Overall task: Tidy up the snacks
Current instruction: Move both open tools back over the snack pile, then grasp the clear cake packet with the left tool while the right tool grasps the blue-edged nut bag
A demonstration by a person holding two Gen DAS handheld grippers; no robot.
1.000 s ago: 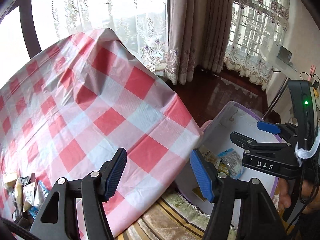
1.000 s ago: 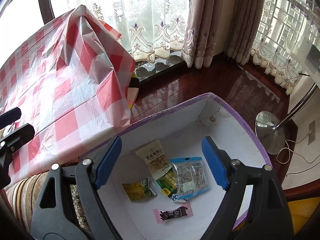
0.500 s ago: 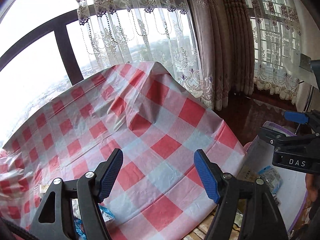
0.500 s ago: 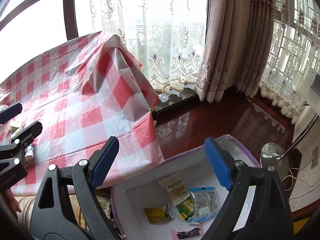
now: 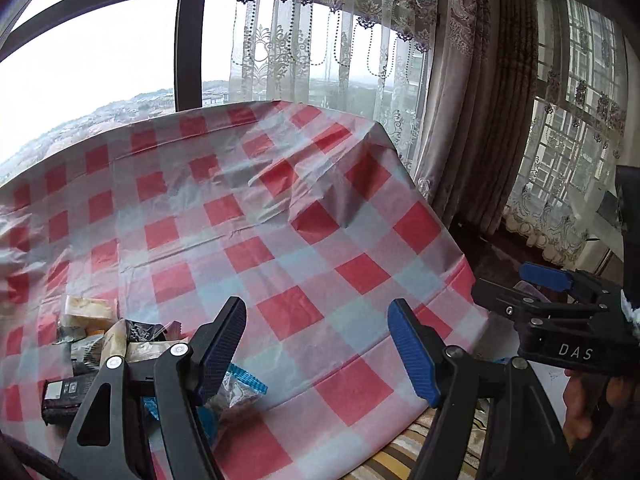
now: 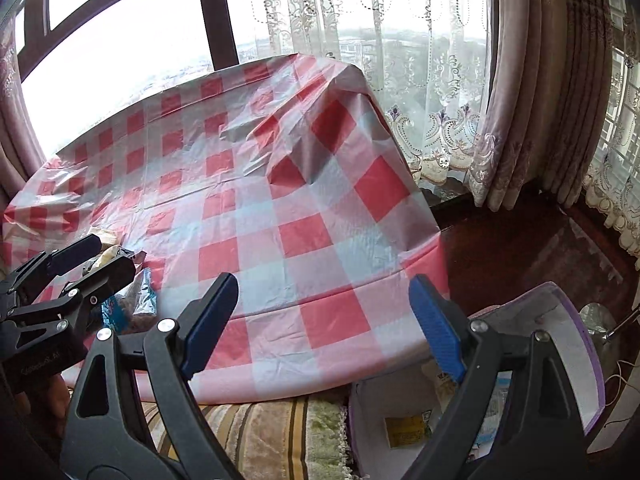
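A table covered by a red-and-white checked tablecloth [image 5: 304, 240], with a small pile of snack packets [image 5: 116, 344] near its left front edge.

red-and-white checked plastic cloth [image 5: 280, 216] on surface | blue ribbed pads [image 6: 436, 330] on black claw arms | white box with purple rim [image 6: 588, 344] | beige-and-brown striped rug [image 6: 264, 436] | cream lace curtain [image 5: 332, 52] | dark brown window frame [image 5: 190, 46]

"DAS" stands in white letters on the right tongs [image 5: 536, 280] body.
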